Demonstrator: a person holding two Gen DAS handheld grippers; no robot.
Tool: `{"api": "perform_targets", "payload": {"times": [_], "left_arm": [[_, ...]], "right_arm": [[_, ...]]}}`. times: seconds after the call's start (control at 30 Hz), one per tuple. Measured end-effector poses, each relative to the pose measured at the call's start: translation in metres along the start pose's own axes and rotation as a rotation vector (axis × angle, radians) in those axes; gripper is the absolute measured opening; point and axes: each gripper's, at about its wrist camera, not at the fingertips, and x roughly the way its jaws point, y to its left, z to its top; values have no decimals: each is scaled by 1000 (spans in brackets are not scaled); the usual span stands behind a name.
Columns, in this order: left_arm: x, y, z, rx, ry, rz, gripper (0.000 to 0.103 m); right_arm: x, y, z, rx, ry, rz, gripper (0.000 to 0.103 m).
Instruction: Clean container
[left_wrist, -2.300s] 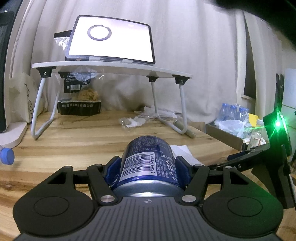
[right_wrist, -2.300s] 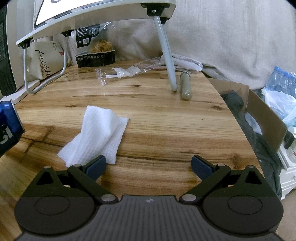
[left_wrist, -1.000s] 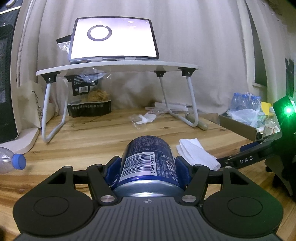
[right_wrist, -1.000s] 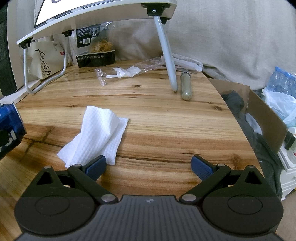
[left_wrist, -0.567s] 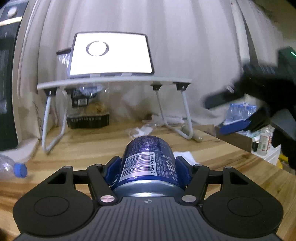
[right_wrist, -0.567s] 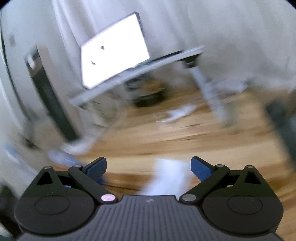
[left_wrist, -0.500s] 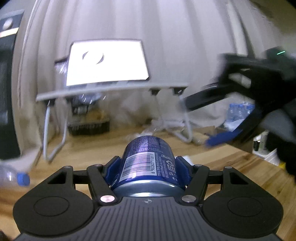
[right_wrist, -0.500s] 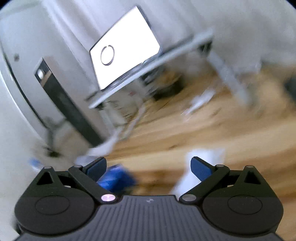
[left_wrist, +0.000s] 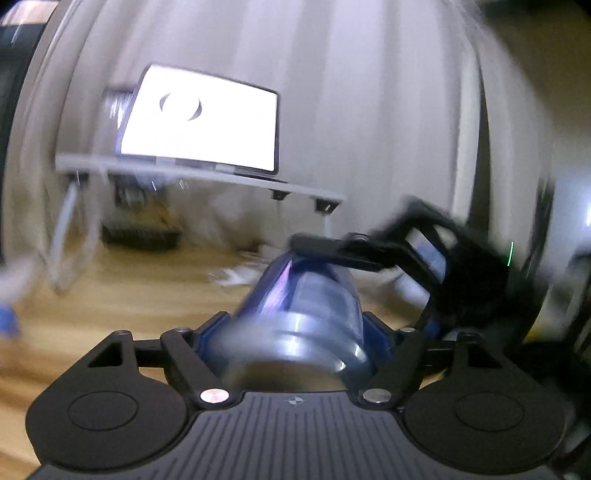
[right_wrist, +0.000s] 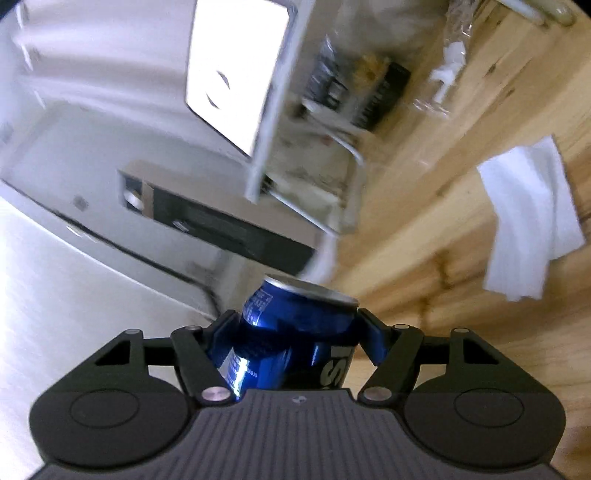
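- Wooden tabletop filled the right of the right wrist view, tilted steeply because that camera was rolled over; in the left wrist view it ran as a blurred tan band behind everything else.
- Pale curtain hung across the back of the left wrist view, smeared by motion.
- White folding lap desk stood on the tabletop with a bright white tablet screen propped on it, a dark ring mark showing on the screen.
- Left gripper had the blue drink can between its blue pads, bottom rim toward the camera; its jaws were opening, and the blur left it unclear whether the pads still pressed the can's sides.
- Right gripper reached in from the right of the left wrist view, one black finger lying across the can's far end. In its own view the can sat between its blue pads with the silver rim facing away — the jaws were closing, both pads right at the can's sides, contact looking made.
- White folded paper towel lay on the tabletop, well apart from the can.
- Crumpled clear plastic wrapper lay on the wood near the lap desk's legs.
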Motion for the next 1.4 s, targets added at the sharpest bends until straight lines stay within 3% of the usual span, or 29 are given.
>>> {"api": "perform_targets", "payload": {"times": [0.1, 0.2, 0.27, 0.33, 0.4, 0.47, 0.6, 0.77, 0.9, 0.97, 1.1, 1.23, 1.4], "left_arm": [[-2, 10, 4, -113, -1, -68, 67], [0, 11, 3, -99, 16, -71, 67], [0, 2, 2, 11, 24, 4, 67], [0, -18, -2, 252, 11, 89, 67], [0, -38, -11, 506, -12, 151, 67], [2, -51, -21, 682, -28, 181, 67], [2, -51, -27, 758, -35, 178, 67], [0, -52, -35, 824, -39, 178, 67], [-3, -60, -51, 944, -47, 195, 67], [-3, -58, -46, 885, -42, 195, 68], [-4, -29, -13, 472, 25, 96, 71], [-10, 3, 7, 138, 25, -54, 71], [-12, 27, 10, -67, 26, -120, 69]], "right_arm": [[-8, -8, -4, 42, -35, 70, 71], [-13, -17, -4, 73, -34, 87, 71], [-14, -15, -3, 61, -17, 55, 74], [-17, -10, 2, 17, 0, -10, 84], [-22, -5, 8, -12, 12, -49, 85], [-21, -5, 12, -1, 33, -52, 85], [-17, -7, 12, 22, 61, -30, 74], [-5, -23, 13, 91, 57, 28, 73], [2, -29, 7, 115, 78, 34, 73], [2, -26, 5, 94, 74, 28, 73], [-1, -23, 5, 64, 46, 72, 72], [-2, -22, 7, 51, 32, 81, 72], [-1, -24, 6, 58, 35, 108, 72]]}}
